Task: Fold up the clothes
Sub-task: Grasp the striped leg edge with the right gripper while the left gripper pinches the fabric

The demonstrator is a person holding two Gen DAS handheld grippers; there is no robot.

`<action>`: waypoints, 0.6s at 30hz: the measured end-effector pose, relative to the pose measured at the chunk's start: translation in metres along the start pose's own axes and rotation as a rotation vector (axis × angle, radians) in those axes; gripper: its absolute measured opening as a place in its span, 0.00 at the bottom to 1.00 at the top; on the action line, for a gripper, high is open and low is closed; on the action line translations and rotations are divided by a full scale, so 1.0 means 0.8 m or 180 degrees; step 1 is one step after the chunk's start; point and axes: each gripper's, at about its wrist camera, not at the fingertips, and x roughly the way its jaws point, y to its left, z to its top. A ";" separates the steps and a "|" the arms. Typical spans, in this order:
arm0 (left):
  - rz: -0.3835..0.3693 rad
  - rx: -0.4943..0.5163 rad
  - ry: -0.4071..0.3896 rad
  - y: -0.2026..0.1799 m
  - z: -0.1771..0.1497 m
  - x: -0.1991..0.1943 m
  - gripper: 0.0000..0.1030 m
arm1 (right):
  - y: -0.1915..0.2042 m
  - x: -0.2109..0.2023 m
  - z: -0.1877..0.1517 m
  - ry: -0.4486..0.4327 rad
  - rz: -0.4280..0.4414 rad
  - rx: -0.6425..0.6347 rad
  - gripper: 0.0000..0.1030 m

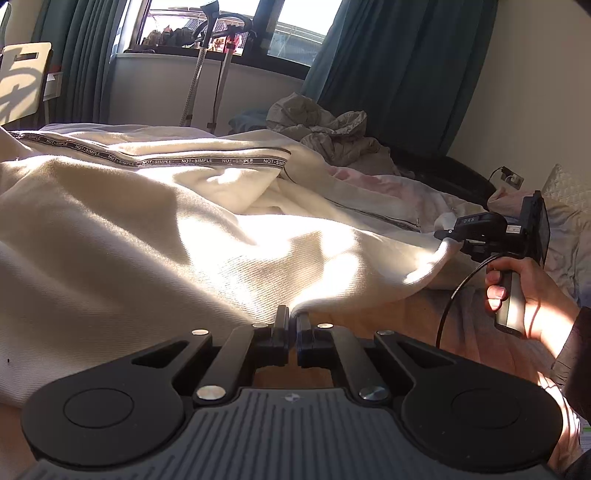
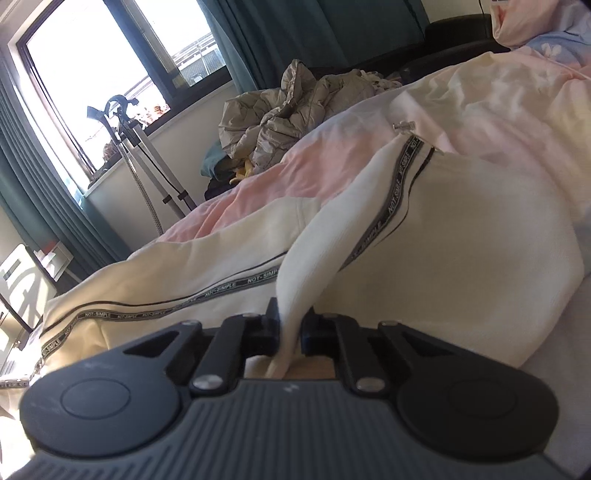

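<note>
1. While I look along the left gripper (image 1: 293,321) in the left wrist view, I see its two fingers pressed together on a thin edge of the cream garment (image 1: 155,236), pinching the cloth right at the tips.
2. From that pinch the garment spreads forward and to the left of the tool, lying rumpled over the bed, with a grey tape strip (image 1: 207,161) printed NOT-SIMPLE running across its far part.
3. Ahead and to the right of my left tool, the right gripper (image 1: 448,236) holds another corner of the same garment; a hand (image 1: 532,295) wraps its handle, and a black cable (image 1: 456,295) loops down beside it.
4. Farther ahead, beyond the garment, a crumpled grey jacket (image 1: 325,129) lies near teal curtains (image 1: 399,74) and a window (image 1: 236,26).
5. Switching to the right wrist view, I see the right gripper (image 2: 291,325) closed on a gathered fold of the cream garment (image 2: 461,240), which rises from between the fingers as a narrow twisted strip.
6. The garment fans out ahead of the tool to both sides, its printed tape strip (image 2: 397,188) climbing away from the fingers toward a small zip pull (image 2: 404,127).
7. It rests on a pink and white quilt (image 2: 258,177), with the grey jacket (image 2: 280,114) farther ahead to the left.
</note>
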 end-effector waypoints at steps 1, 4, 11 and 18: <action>-0.0014 -0.0019 -0.0023 0.001 0.001 -0.003 0.04 | -0.002 -0.021 0.007 -0.0113 0.0053 0.0022 0.10; -0.0082 -0.0104 -0.0107 0.002 0.006 -0.017 0.04 | -0.005 -0.080 0.024 -0.0291 0.0073 0.0123 0.10; -0.0119 -0.0238 -0.0200 0.008 0.011 -0.056 0.04 | -0.065 -0.171 -0.022 0.0221 -0.0033 0.1257 0.10; -0.0107 -0.0232 -0.0105 0.005 0.006 -0.064 0.05 | -0.139 -0.214 -0.086 0.0525 -0.0313 0.2451 0.14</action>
